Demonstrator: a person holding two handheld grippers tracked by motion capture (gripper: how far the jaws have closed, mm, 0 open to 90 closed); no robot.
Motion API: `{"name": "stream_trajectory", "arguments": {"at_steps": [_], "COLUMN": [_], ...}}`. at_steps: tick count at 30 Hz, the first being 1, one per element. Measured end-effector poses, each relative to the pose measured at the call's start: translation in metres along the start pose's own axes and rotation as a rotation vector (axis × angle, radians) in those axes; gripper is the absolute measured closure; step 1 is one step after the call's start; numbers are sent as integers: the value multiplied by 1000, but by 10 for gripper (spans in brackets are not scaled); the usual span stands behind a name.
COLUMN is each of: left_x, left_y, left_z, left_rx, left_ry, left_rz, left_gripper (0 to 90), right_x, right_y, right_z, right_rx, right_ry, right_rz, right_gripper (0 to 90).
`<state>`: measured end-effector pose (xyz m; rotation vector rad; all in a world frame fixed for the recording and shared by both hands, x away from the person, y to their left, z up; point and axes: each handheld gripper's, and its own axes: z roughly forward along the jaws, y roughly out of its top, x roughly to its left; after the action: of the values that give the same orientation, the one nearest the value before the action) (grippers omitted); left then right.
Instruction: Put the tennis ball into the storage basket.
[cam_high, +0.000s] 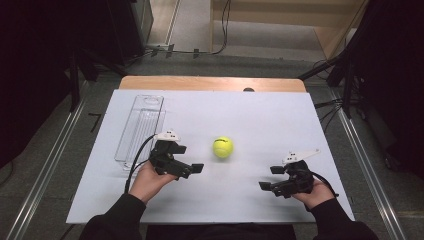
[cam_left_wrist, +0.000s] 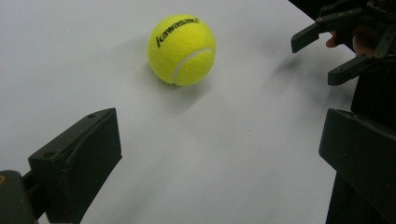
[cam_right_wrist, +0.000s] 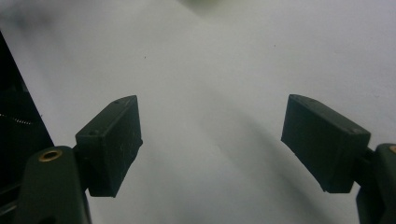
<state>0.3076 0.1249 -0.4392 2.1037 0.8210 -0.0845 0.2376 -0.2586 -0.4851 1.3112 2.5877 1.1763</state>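
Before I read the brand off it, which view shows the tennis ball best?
The left gripper view: the tennis ball sits close, whole and sharp, its black lettering readable. The high view shows the ball small, mid-table between both hand-held grippers, print illegible. The right gripper view catches just a blurred yellow sliver at its top edge.

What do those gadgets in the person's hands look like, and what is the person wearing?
Each hand holds a black two-jaw tool. The left gripper and right gripper end in blocky, flat-faced black jaws, each topped by a pale grey three-cornered plate. A black cable trails from the left one. A brass-coloured pivot shows in the right gripper view. The person wears dark long sleeves.
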Motion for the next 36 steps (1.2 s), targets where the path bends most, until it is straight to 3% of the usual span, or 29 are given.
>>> {"name": "stream_trajectory", "arguments": {"at_steps": [11, 15, 36], "left_x": [2, 6, 4], "left_y": [15, 24, 49], "left_z": [10, 14, 33], "left_rx": [14, 6, 27], "left_ry": [-3, -14, -7], "left_rz": [24, 13, 51], "left_gripper": [0, 0, 0], "right_x": [-1, -1, 0], "right_y": [0, 0, 0], "right_z": [0, 0, 0], "right_rx": [-5, -7, -6], "right_ry": [-3, -2, 0], "right_rz": [5, 5, 2], "right_gripper": [180, 181, 181]}}
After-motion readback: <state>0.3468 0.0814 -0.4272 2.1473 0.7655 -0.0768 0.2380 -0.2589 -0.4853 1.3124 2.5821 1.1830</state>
